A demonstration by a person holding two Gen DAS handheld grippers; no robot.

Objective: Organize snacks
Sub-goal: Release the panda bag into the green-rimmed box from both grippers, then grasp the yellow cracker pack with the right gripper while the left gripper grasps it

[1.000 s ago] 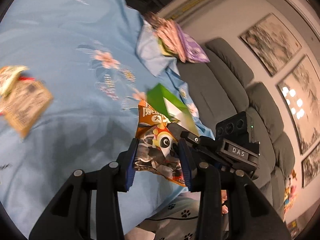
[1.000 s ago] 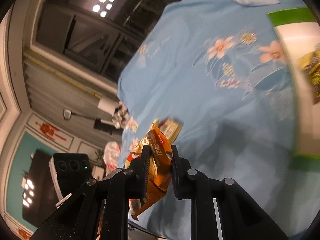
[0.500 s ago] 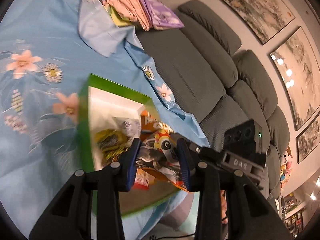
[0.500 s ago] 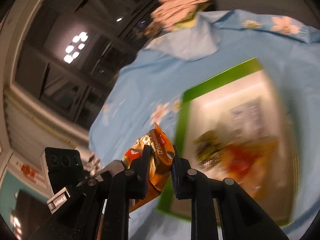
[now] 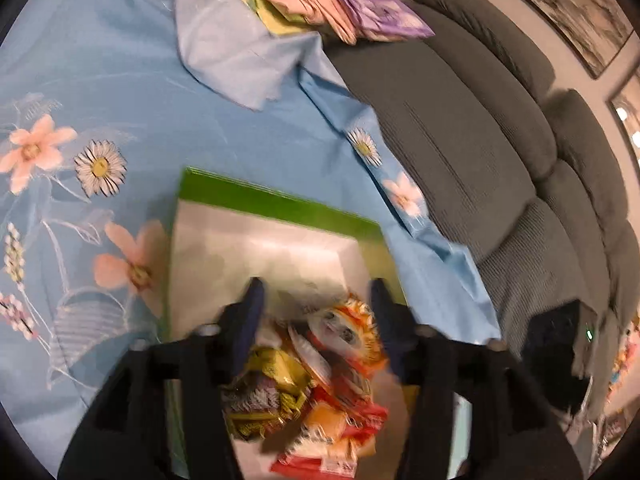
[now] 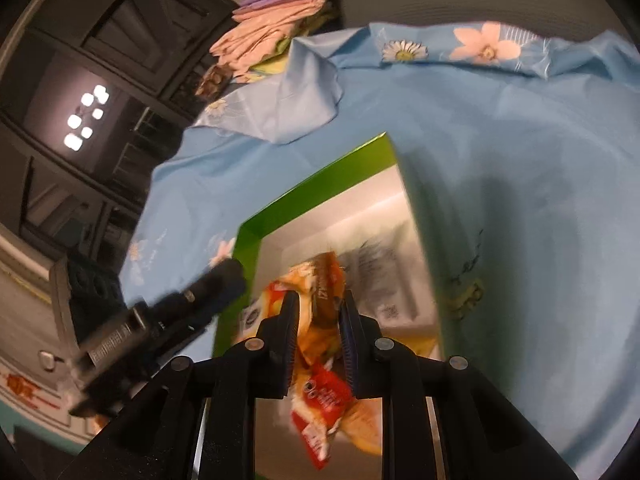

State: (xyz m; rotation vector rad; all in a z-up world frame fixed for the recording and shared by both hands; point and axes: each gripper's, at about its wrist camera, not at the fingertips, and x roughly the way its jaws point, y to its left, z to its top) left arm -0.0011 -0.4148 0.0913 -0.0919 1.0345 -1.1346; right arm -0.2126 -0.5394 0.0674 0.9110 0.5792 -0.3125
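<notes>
left gripper [image 5: 316, 300] jaws newly apart – panda packet [image 5: 340, 336] free

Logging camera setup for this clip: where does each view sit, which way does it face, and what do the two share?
Left wrist: on the left gripper, looking down along its own open fingers into the green box of snack packets; sofa behind.
Right wrist: on the right gripper, shut on an orange snack packet over the box; the left gripper shows.
Shared: box, blue floral cloth, folded fabrics.
</notes>
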